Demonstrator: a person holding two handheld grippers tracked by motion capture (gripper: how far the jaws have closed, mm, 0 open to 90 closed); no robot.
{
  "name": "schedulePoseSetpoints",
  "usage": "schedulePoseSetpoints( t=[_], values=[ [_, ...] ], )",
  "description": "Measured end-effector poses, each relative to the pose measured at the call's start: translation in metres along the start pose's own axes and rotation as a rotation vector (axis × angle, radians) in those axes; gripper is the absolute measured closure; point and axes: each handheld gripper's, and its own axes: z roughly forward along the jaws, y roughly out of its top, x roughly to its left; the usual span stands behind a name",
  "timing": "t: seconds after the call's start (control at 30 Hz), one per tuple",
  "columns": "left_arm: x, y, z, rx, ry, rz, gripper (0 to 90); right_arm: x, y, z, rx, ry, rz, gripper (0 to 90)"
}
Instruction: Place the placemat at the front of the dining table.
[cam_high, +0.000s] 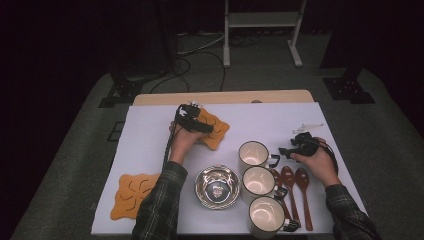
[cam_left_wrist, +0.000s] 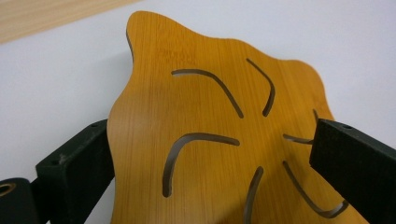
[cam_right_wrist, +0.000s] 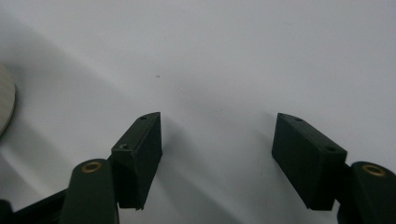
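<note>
White table cover (cam_high: 150, 135) — dark room, left gripper (cam_left_wrist: 210, 154) clamped on bamboo trivet (cam_left_wrist: 210, 116), right gripper (cam_right_wrist: 217, 154) apart.

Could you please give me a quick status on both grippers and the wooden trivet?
Left hand-held gripper shut on wooden trivet. Right hand-held gripper open over white mat. Nothing obstructing.

Leaf-shaped trivet (cam_left_wrist: 210, 140) of smooth bamboo-look wood with fine straight grain (matt, cut-out slots). At its 5 o'clock, a polished metal bowl (cam_high: 217, 187), glossy mugs (cam_high: 257, 181), dark varnished wooden spoons (cam_high: 296, 192). White matt table (cam_high: 150, 145) cover.
</note>
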Motion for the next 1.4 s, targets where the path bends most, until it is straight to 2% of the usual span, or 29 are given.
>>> schedulePoseSetpoints(
  t=[0.3,0.43,1.17,1.4],
  values=[
    [0.004,-0.006,0.008,0.044,-0.016,-0.027,1.7,0.0,0.0,0.0,0.001,0.0,-0.001,31.2],
    [0.007,-0.008,0.009,0.052,-0.034,-0.053,1.7,0.0,0.0,0.0,0.0,0.0,-0.001,31.2],
    [0.011,-0.011,0.012,0.068,-0.067,-0.085,1.8,0.0,0.0,0.0,0.001,0.0,-0.001,31.2],
    [0.011,-0.012,0.013,0.072,-0.065,-0.082,1.8,0.0,0.0,0.0,0.0,0.0,-0.001,31.2]
  ],
)
